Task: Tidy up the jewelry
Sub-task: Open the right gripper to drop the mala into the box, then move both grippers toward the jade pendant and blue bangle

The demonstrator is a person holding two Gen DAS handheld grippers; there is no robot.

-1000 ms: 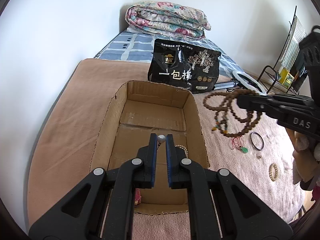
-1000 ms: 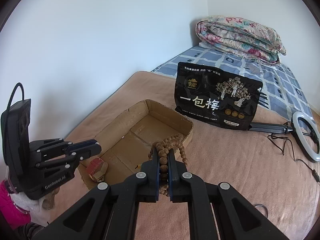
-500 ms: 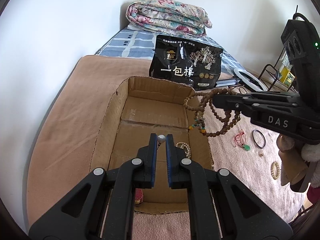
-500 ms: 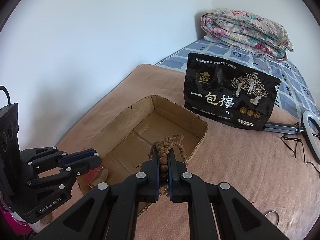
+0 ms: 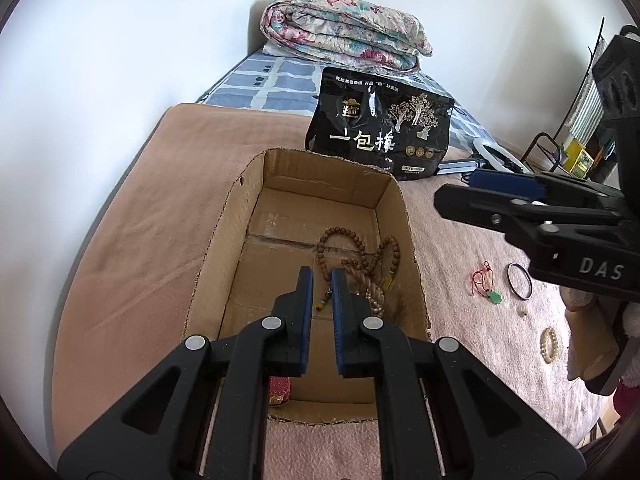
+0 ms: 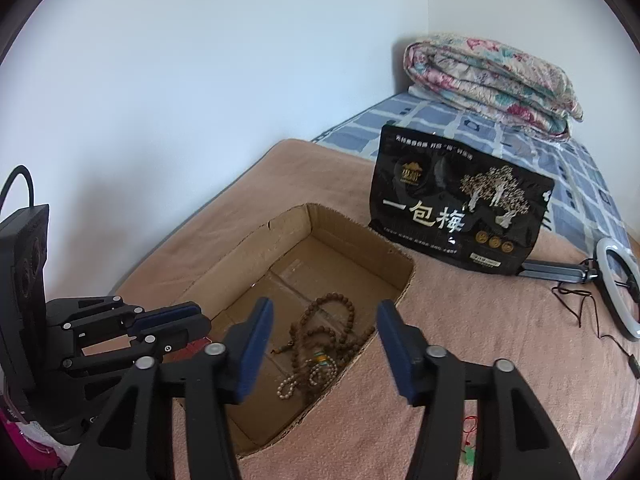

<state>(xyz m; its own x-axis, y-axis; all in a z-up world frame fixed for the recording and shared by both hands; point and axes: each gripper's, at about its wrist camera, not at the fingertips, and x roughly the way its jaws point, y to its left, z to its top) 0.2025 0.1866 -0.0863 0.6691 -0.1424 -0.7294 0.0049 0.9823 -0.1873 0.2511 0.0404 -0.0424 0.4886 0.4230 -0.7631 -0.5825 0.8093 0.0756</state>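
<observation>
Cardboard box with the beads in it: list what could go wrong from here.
1. The wooden bead necklace lies heaped over the pearl strand in the cardboard box; they may tangle.
2. The green pendant, black ring and pearl bracelet lie loose on the blanket; small pieces could be missed.
3. The left gripper, shut, hovers over the heap and could snag it.

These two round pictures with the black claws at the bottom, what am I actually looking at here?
Each picture comes from a camera mounted on a hand-held two-finger gripper; a person holds one in each hand, tidying jewelry on a bed. The left gripper is shut with nothing visible between its jaws. The right gripper has just been opening, is open and empty, and the wooden bead necklace lies in the cardboard box beside a pearl strand. Still on the blanket: a green pendant, a dark ring and a pearl bracelet.
</observation>
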